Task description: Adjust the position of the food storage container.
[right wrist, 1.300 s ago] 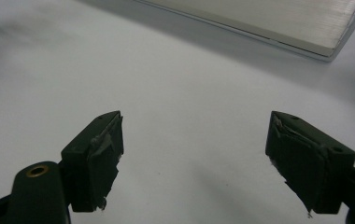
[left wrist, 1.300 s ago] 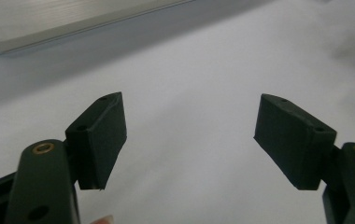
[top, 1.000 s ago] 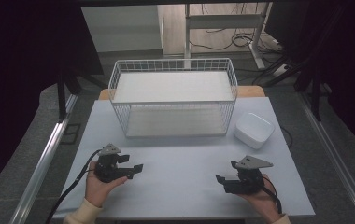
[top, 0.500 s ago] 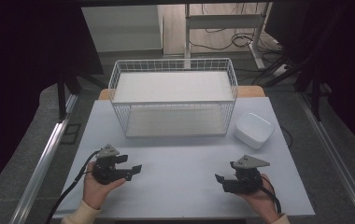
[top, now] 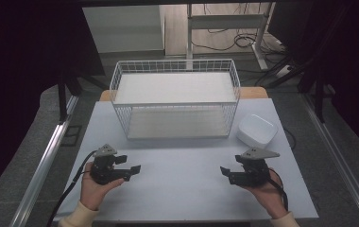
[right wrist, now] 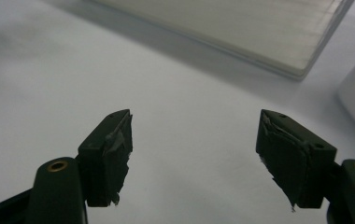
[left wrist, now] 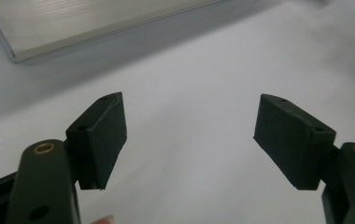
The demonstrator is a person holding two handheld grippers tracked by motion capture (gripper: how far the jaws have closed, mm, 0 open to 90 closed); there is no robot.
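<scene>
Two hands hold black grippers low over the near part of a white table [top: 182, 175]. My left gripper [top: 135, 169] is at the near left and points toward the table's middle; in the left gripper view its jaws stand wide apart with bare table between them, so the left gripper [left wrist: 189, 140] is open. My right gripper [top: 223, 171] is at the near right, pointing left. The right gripper [right wrist: 194, 149] is open too, with torn tape on its pads [right wrist: 117, 149] and nothing held.
A white wire basket-shelf [top: 175, 101] stands at the back centre of the table, its pale base board [left wrist: 82, 21] seen ahead of both grippers. A white square container [top: 257, 130] sits right of it. Metal rails run along both table sides.
</scene>
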